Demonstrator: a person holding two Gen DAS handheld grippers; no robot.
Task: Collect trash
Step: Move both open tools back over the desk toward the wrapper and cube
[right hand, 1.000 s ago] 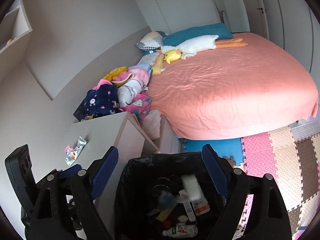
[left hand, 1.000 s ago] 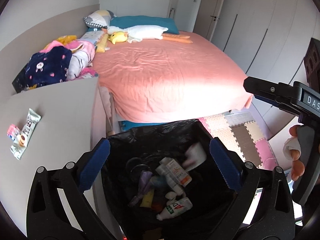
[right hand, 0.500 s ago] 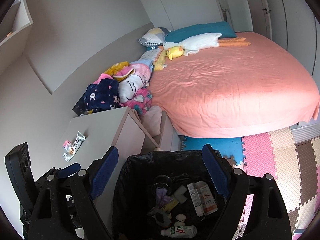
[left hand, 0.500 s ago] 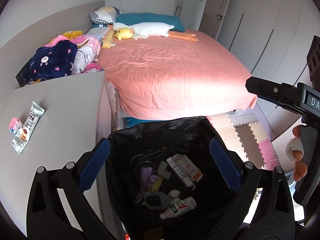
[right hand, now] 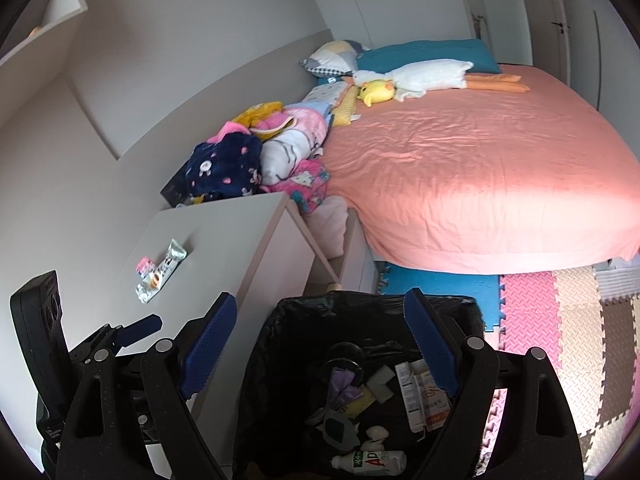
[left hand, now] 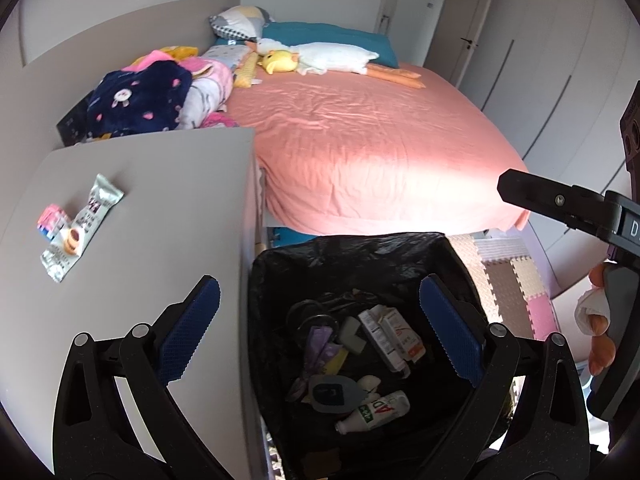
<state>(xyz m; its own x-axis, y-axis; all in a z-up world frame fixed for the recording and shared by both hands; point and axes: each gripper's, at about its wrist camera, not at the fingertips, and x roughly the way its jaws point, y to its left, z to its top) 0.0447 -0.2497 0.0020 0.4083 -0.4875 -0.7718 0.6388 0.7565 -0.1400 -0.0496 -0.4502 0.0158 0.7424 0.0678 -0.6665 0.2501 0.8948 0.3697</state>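
A bin with a black liner (left hand: 360, 252) (right hand: 280, 328) stands beside a grey cabinet; it holds a white box (left hand: 390, 338) (right hand: 420, 394), a small bottle (left hand: 374, 410), purple and yellow wrappers and other scraps. On the cabinet top (left hand: 160, 220) lie a silver snack wrapper (left hand: 82, 226) (right hand: 162, 270) and a small pink packet (left hand: 51, 222). My left gripper (left hand: 320, 326) is open and empty, over the bin's left rim. My right gripper (right hand: 320, 342) is open and empty above the bin.
A bed with a salmon sheet (left hand: 360, 128) lies behind the bin, with piled clothes (left hand: 152, 100) and plush toys (left hand: 320, 56). Foam floor mats (right hand: 560, 320) lie to the right. Wardrobe doors (left hand: 540, 60) stand at the far right.
The white box that was falling a second ago now lies in the bin. Both views have shifted left, showing more of the cabinet top. Both grippers stay open.
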